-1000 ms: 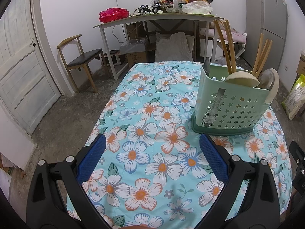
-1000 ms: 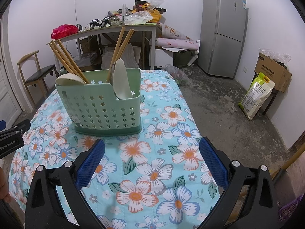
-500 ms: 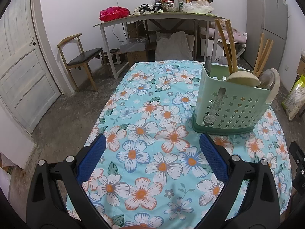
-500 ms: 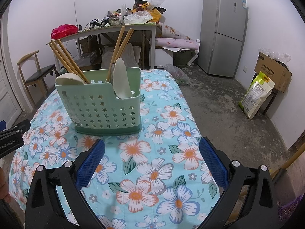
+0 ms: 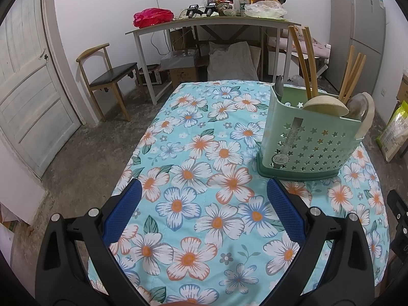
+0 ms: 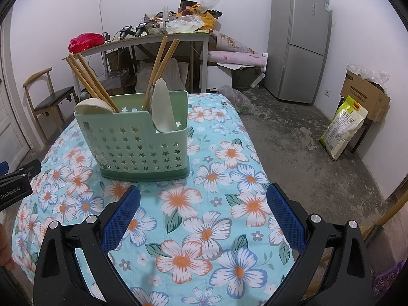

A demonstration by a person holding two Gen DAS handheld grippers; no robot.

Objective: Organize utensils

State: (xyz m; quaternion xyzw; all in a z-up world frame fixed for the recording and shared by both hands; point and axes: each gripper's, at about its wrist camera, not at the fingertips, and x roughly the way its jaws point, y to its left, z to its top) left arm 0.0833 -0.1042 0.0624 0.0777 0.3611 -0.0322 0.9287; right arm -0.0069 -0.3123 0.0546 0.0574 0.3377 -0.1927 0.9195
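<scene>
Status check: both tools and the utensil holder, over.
Left tool open, empty. Right tool open, empty. Green star-cut plastic utensil holder upright, chopsticks and spoons inside. Nothing in the way.

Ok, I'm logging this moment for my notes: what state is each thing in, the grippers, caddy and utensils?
left gripper: open, empty, above the tablecloth.
right gripper: open, empty.
green caddy: upright on the floral tablecloth.
chopsticks: standing tilted inside the caddy.
spoons: in the caddy, bowls up.
door: shut.

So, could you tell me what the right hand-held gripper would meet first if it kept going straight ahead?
Probably the floral tablecloth: the right hand-held gripper, jaws open, aims just right of the green utensil caddy, though depth is unclear.
</scene>
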